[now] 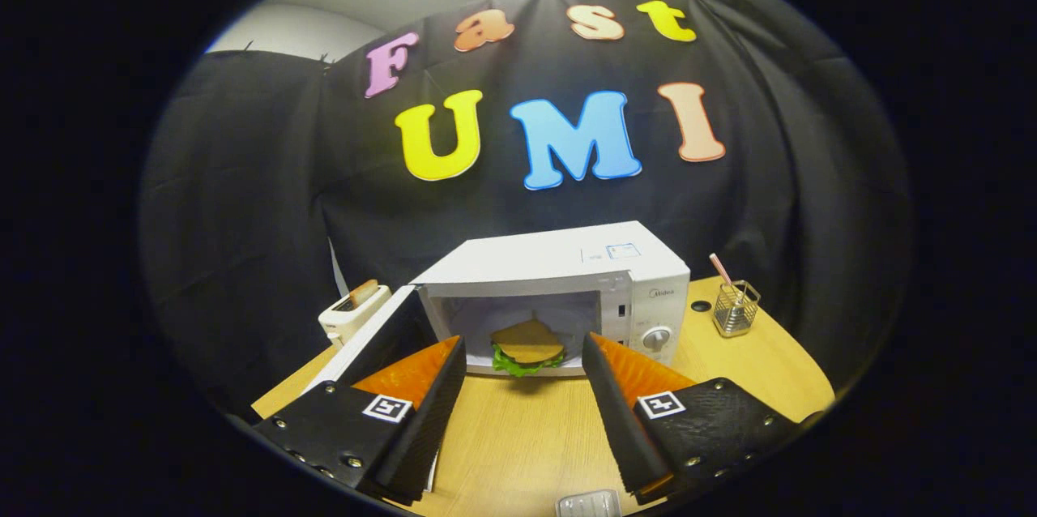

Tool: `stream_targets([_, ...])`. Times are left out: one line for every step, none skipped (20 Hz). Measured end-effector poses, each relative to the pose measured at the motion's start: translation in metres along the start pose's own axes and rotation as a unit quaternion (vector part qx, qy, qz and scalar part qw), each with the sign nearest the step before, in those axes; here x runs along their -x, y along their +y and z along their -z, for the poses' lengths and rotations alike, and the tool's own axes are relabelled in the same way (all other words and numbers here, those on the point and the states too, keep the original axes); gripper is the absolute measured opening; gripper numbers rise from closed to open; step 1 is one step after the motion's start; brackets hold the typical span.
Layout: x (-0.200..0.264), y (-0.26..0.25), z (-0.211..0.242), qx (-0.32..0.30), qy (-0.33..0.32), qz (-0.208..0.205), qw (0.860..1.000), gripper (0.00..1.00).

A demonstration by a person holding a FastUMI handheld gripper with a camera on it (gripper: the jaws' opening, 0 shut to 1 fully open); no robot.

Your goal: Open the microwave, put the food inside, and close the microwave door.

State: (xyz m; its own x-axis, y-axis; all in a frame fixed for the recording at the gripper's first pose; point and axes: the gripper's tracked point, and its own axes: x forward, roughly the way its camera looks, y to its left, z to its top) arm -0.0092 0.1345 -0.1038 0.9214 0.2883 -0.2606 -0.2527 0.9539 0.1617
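Straight ahead in the gripper view, the tongs (524, 351) hang above a light wooden bench (527, 436) with their two fingers spread wide apart and nothing between them. Beyond the fingertips stands a white boxy microwave (567, 274), its door (381, 339) swung open toward the left so that the dark inner face of the door sits just behind the left finger. Inside the lit cavity lies the food, a sandwich of tan bread with green lettuce frilling out underneath (527, 347); it rests on the cavity floor near the front lip, seen through the gap between the two fingers and well clear of both. On the microwave's right-hand panel a round white dial (657, 336) shows just beyond the right finger. Left of the open door a small white toaster (354, 310) stands on the bench with a brownish slice poking up from its slot. Right of the microwave a clear square holder (736, 309) carries a pink straw-like stick, and a small dark round spot (701, 306) lies on the bench between the holder and the microwave. Close under the tongs a pale ridged object (589, 503) is partly visible at the near edge of the bench.
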Motion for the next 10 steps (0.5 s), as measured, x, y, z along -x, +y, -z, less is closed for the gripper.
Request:
stream_targets([0.004,0.007,-0.003,0.009,-0.005,-0.006,1.000,0.82])
stream_targets([0.008,0.015,-0.004,0.018,-0.007,-0.014,1.000,0.72])
stream_targets([0.011,0.021,-0.005,0.026,-0.008,-0.022,0.999,0.70])
stream_targets([0.014,0.027,-0.007,0.032,-0.012,-0.027,0.999,0.64])
stream_targets([0.016,0.031,-0.009,0.037,-0.015,-0.030,0.999,0.57])
stream_targets([0.018,0.033,-0.011,0.042,-0.019,-0.027,0.999,0.45])
stream_targets([0.022,0.037,-0.013,0.045,-0.022,-0.028,0.998,0.36])
stream_targets([0.025,0.040,-0.018,0.045,-0.030,-0.025,0.998,0.21])
stream_targets([0.029,0.040,-0.025,0.042,-0.044,-0.018,0.998,0.12])
stream_targets([0.032,0.049,-0.031,0.041,-0.050,-0.033,0.997,0.01])
